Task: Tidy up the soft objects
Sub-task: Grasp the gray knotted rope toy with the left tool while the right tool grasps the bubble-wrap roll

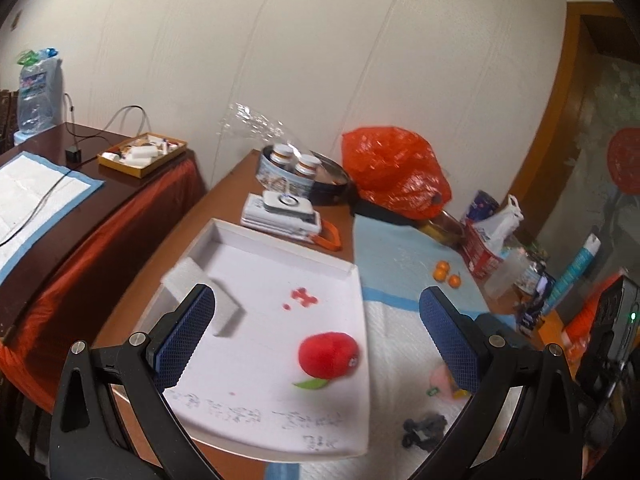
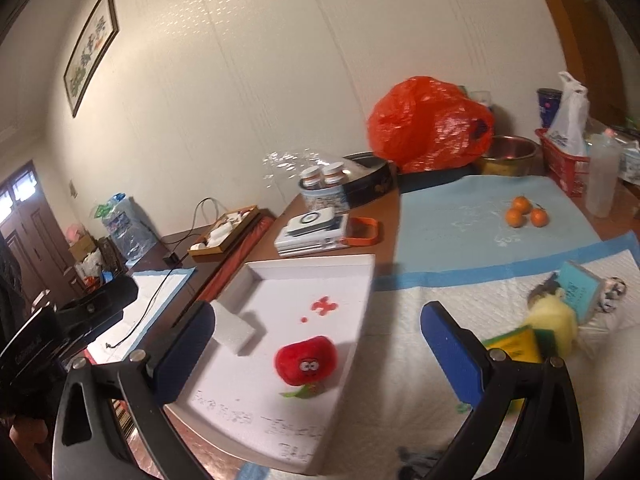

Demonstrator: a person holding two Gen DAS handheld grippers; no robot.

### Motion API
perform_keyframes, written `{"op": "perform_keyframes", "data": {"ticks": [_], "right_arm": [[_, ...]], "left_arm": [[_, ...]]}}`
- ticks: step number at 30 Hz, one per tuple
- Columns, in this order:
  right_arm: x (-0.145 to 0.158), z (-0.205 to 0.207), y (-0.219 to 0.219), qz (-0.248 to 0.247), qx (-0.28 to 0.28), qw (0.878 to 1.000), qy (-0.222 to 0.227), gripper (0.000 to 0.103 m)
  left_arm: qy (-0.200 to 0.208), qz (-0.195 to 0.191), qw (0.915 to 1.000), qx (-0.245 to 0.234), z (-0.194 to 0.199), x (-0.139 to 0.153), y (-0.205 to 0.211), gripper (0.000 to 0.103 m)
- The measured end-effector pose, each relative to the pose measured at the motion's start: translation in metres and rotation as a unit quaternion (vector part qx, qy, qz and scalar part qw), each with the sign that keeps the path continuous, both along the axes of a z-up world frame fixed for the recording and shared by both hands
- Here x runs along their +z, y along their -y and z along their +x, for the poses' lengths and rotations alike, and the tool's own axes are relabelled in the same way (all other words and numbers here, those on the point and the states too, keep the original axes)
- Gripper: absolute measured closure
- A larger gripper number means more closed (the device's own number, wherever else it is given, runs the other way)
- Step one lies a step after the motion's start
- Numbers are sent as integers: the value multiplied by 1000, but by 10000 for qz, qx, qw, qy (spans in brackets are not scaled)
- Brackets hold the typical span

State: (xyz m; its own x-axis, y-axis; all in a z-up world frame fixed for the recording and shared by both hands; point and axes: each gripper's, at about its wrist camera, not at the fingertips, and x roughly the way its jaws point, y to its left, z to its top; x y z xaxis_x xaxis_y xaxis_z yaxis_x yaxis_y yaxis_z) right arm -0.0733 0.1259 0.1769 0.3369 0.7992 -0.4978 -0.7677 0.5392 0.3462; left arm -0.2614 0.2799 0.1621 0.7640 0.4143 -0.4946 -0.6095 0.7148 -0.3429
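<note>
A red plush tomato (image 1: 329,355) (image 2: 306,364) with a green leaf lies in the white foam tray (image 1: 280,420) (image 2: 352,276), near its right rim. A white foam block (image 1: 208,300) (image 2: 236,330) rests at the tray's left side. My left gripper (image 1: 318,334) hovers open above the tray, nothing between its blue pads. My right gripper (image 2: 316,350) is open too, over the tray's right half. On the white pad to the right lie a yellow plush (image 2: 554,320), a teal sponge (image 2: 578,290) and a pink soft toy (image 1: 440,378), partly hidden by a finger.
Behind the tray sit a stack of flat boxes (image 1: 282,216) (image 2: 312,230), an orange bag (image 1: 396,172) (image 2: 430,128), a tin with bottles (image 1: 288,170), three oranges (image 1: 446,274) (image 2: 524,212) and a red basket (image 2: 564,164). A small dark object (image 1: 424,430) lies near the front edge.
</note>
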Motion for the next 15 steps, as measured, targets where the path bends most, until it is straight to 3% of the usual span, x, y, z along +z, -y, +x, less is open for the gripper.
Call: {"op": "perform_keyframes", "data": {"ticks": [7,15], "right_arm": [[-5,60,78,77,-919,9956,-175,0],[-41,128,175,-139,-2068,9764,-603,0]], "left_arm": [[-572,-199,9947,-834,54,-25,49,0],[-1536,-182,9699,-1882,124,-72,127,0]]}}
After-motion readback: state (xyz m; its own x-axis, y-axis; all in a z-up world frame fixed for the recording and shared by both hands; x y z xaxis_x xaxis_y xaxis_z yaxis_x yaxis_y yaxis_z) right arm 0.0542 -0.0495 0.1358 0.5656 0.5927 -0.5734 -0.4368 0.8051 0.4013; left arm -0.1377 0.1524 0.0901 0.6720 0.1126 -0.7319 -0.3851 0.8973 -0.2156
